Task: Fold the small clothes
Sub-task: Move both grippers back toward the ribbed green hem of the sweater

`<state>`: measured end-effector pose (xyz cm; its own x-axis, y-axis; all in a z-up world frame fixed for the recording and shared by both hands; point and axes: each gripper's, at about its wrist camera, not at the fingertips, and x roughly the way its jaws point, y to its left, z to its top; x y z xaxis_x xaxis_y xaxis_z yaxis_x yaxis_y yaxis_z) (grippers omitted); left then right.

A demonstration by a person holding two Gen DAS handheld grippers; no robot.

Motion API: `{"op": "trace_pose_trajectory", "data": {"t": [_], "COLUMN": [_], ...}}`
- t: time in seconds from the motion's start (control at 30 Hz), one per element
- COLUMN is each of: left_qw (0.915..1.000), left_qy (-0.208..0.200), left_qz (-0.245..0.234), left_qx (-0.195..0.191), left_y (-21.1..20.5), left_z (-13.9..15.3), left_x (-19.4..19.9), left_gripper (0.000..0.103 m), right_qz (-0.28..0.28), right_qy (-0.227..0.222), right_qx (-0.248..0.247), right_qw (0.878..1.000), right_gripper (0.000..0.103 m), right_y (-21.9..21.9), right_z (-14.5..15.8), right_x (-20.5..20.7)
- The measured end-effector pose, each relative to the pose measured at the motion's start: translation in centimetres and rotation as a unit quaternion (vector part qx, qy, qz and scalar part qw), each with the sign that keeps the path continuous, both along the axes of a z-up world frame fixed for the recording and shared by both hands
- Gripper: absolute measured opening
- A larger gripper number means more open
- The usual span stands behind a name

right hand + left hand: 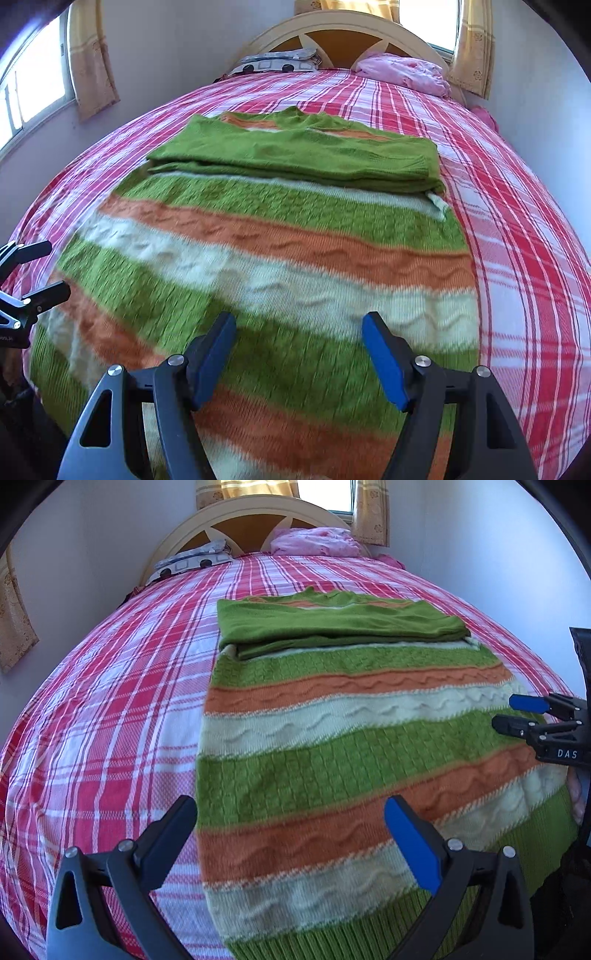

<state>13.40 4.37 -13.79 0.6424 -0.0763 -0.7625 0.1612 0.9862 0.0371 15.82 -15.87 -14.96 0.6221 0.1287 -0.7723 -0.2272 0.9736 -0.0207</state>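
A knitted sweater (332,746) with green, orange and cream stripes lies flat on the bed, its hem toward me. Its green sleeves (332,624) are folded across the chest at the far end. It also shows in the right wrist view (280,251), with the folded sleeves (303,158). My left gripper (291,827) is open and empty above the sweater's left hem edge. My right gripper (299,343) is open and empty above the lower right part of the sweater. The right gripper also shows at the right edge of the left wrist view (517,712), and the left gripper at the left edge of the right wrist view (51,269).
The bed has a red and white plaid sheet (110,709). A patterned pillow (192,561) and a pink bundle of bedding (314,541) lie by the cream headboard (258,513). Walls stand close on both sides, with curtained windows (33,85).
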Motion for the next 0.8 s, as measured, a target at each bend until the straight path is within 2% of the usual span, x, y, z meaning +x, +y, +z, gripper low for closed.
{"op": "trace_pose_trajectory", "data": {"t": [0.2,0.4,0.6,0.67,0.8], "left_qw": [1.0,0.9999,0.999,0.9986,0.9971], "left_qy": [0.0,0.009,0.012,0.012,0.032], "left_qz": [0.004,0.011,0.029,0.034,0.031], "left_qx": [-0.006,0.004,-0.03,-0.038,-0.062], "left_y": [0.4,1.5,3.7,4.0,4.1], "left_z": [0.0,-0.7,-0.5,-0.4,-1.2], "left_x": [-2.5,-5.7,-8.2,-8.4,-8.5], "left_gripper": [0.103,0.103,0.103,0.1,0.084], "right_qz": [0.005,0.011,-0.001,-0.002,-0.004], "right_qy": [0.004,0.012,0.023,0.026,0.025], "right_qx": [-0.001,-0.012,-0.016,-0.015,-0.017], "right_qw": [1.0,1.0,1.0,1.0,1.0], "right_gripper": [0.072,0.072,0.072,0.072,0.072], "right_y": [0.1,-0.1,-0.9,-1.1,-1.6], "right_z": [0.1,-0.1,-0.9,-1.1,-0.9], "right_x": [-2.3,-5.7,-9.1,-10.2,-11.1]}}
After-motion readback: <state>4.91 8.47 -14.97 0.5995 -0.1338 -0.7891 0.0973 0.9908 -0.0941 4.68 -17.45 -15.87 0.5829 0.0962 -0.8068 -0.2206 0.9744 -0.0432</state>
